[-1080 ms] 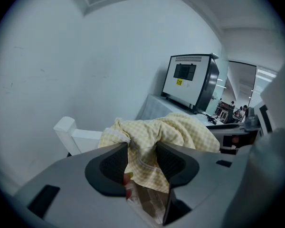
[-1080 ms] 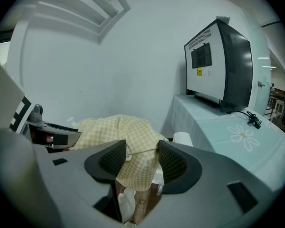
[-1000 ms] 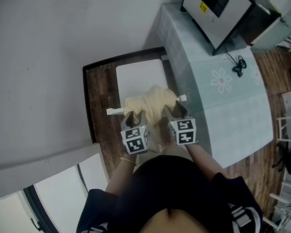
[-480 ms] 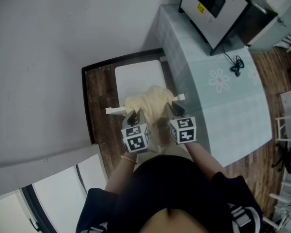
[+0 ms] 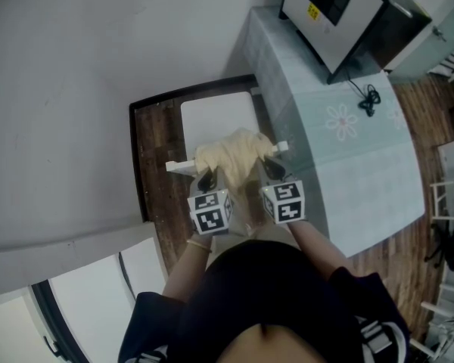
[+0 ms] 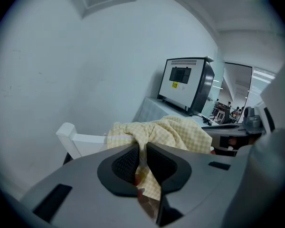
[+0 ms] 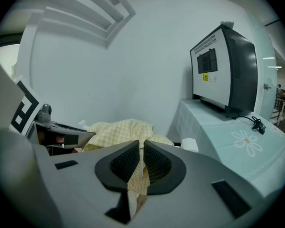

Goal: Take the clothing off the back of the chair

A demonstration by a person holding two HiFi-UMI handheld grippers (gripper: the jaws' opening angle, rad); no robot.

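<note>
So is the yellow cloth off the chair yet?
Not yet. Reaching is done: the left gripper and right gripper have just been closing, and each now pinches the yellow cloth. It lies over the chair back; lifting it away is left.

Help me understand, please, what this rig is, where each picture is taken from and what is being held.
There is no robot here: a person holds a two-jaw gripper in each hand. The head view comes from a camera on the person's head, looking steeply down. It shows the left gripper and right gripper with their marker cubes. The two gripper views come from cameras riding on each gripper, looking along its jaws. Below stands a white chair with a yellow checked garment draped over its back. Beside it is a table carrying a boxy appliance. Both pairs of jaws have just been closing and now pinch folds of the garment.
</note>
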